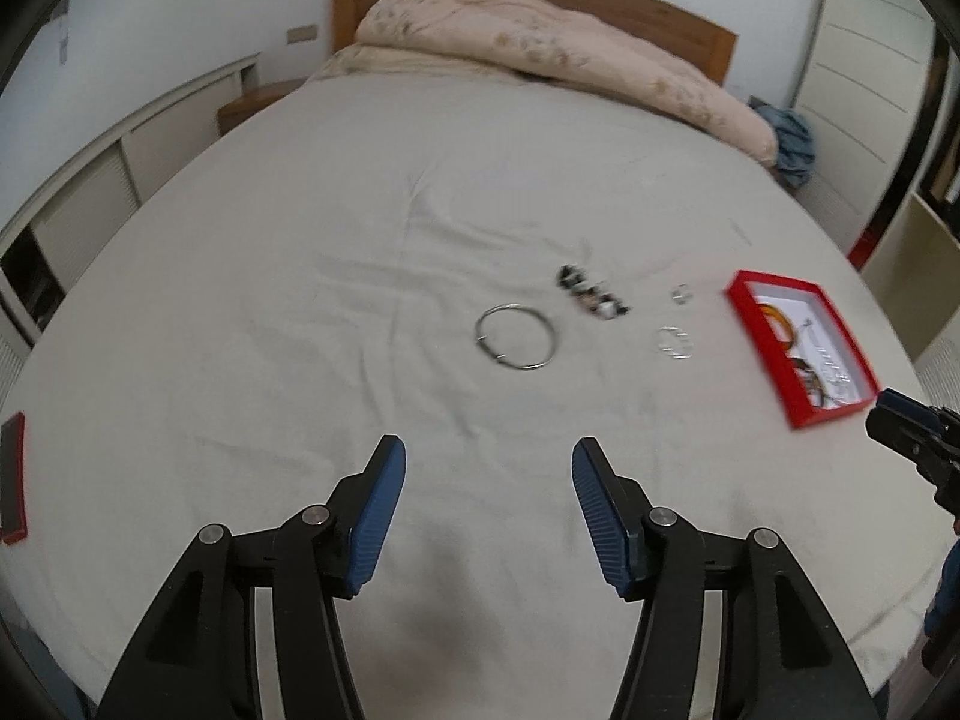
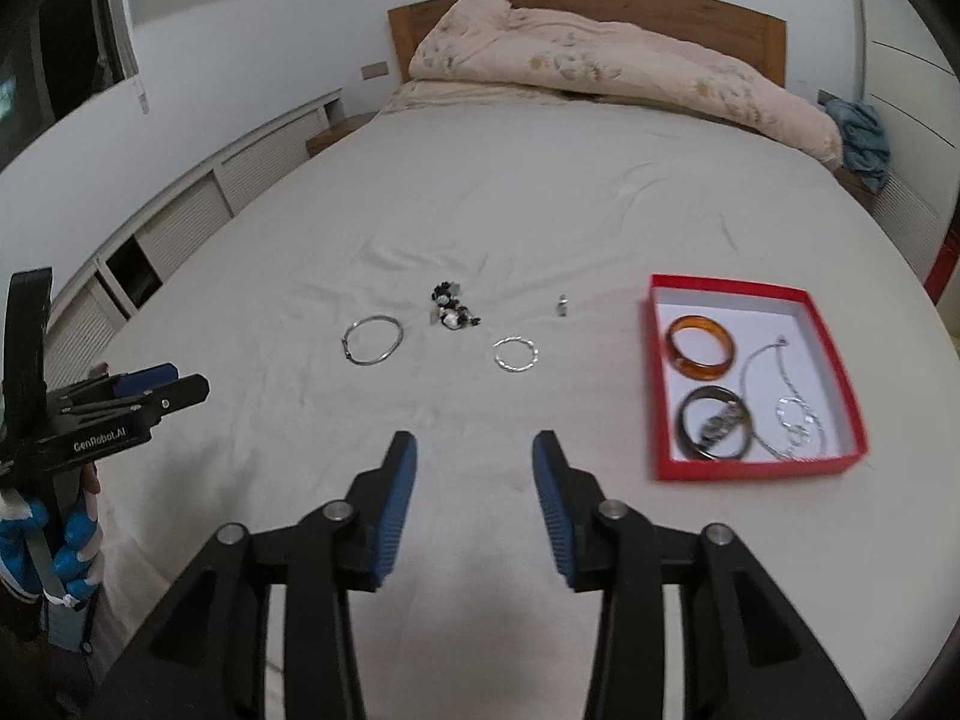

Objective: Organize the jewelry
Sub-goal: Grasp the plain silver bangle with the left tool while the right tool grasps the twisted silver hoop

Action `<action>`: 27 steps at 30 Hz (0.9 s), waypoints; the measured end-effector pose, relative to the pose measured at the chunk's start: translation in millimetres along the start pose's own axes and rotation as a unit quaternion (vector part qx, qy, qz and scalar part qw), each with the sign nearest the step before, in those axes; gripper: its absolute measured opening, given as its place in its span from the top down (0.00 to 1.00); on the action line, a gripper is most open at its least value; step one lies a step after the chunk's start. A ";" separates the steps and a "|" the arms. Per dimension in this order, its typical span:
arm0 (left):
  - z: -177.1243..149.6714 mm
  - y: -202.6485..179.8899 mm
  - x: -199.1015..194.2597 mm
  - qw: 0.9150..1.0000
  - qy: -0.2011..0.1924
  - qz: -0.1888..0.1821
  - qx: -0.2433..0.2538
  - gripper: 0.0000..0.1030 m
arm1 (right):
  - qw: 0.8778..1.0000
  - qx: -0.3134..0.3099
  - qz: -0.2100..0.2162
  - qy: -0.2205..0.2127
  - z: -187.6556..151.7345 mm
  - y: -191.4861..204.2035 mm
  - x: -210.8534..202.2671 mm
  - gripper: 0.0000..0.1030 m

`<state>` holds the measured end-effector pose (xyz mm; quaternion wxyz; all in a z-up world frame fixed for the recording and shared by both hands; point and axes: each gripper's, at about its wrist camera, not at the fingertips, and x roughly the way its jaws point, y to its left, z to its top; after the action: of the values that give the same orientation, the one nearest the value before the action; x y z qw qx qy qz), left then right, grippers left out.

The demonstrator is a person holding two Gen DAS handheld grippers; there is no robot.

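A red box (image 2: 666,372) with a white inside lies on the bed at the right; it holds an amber bangle (image 2: 700,348), a dark bangle (image 2: 714,423) and a silver chain (image 2: 792,414). It also shows in the left wrist view (image 1: 757,342). On the sheet lie a large silver hoop (image 1: 515,337) (image 2: 372,340), a dark beaded piece (image 1: 591,294) (image 2: 451,307), a small silver ring bracelet (image 1: 675,343) (image 2: 515,354) and a tiny silver item (image 1: 681,294) (image 2: 562,303). My left gripper (image 1: 489,462) is open and empty, short of the hoop. My right gripper (image 2: 474,453) is open and empty, left of the box.
The white bed sheet (image 2: 480,210) spans both views. A beige duvet (image 2: 600,72) is heaped at the wooden headboard (image 2: 750,30). A red lid (image 1: 13,477) lies at the bed's left edge. Blue cloth (image 2: 861,138) sits at the far right. Low cabinets (image 2: 198,210) line the left wall.
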<state>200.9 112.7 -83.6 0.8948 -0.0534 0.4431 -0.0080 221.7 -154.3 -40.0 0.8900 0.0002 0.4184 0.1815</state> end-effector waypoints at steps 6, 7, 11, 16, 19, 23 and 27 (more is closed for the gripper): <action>17.8 10.7 61.1 0.999 0.021 -0.001 -0.030 0.45 | 1.000 -0.006 0.009 0.027 10.6 -7.6 68.2 0.61; 22.3 11.3 72.0 0.999 0.025 -0.004 -0.033 0.45 | 0.999 -0.006 0.009 0.031 14.2 -10.6 82.0 0.61; 38.1 5.5 106.9 0.999 0.035 -0.005 -0.023 0.45 | 0.999 -0.004 0.012 0.040 25.8 -21.0 126.3 0.57; 50.2 4.8 145.6 0.999 0.052 0.003 -0.008 0.45 | 0.999 -0.009 0.008 0.047 35.1 -28.3 167.4 0.51; 53.2 0.8 162.3 0.998 0.062 0.004 0.006 0.52 | 0.999 -0.013 0.001 0.052 38.8 -32.3 183.8 0.50; 54.9 -3.7 170.3 0.998 0.060 0.012 0.028 0.55 | 0.998 -0.014 0.001 0.060 39.0 -35.8 201.0 0.50; 54.7 -5.2 170.2 0.997 0.056 0.016 0.046 0.61 | 0.998 -0.011 0.000 0.059 38.2 -39.8 211.7 0.50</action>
<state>347.8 101.8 -184.9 0.8699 -0.0047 0.4929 -0.0169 386.7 -117.2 -178.8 0.8639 -0.0205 0.4677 0.1861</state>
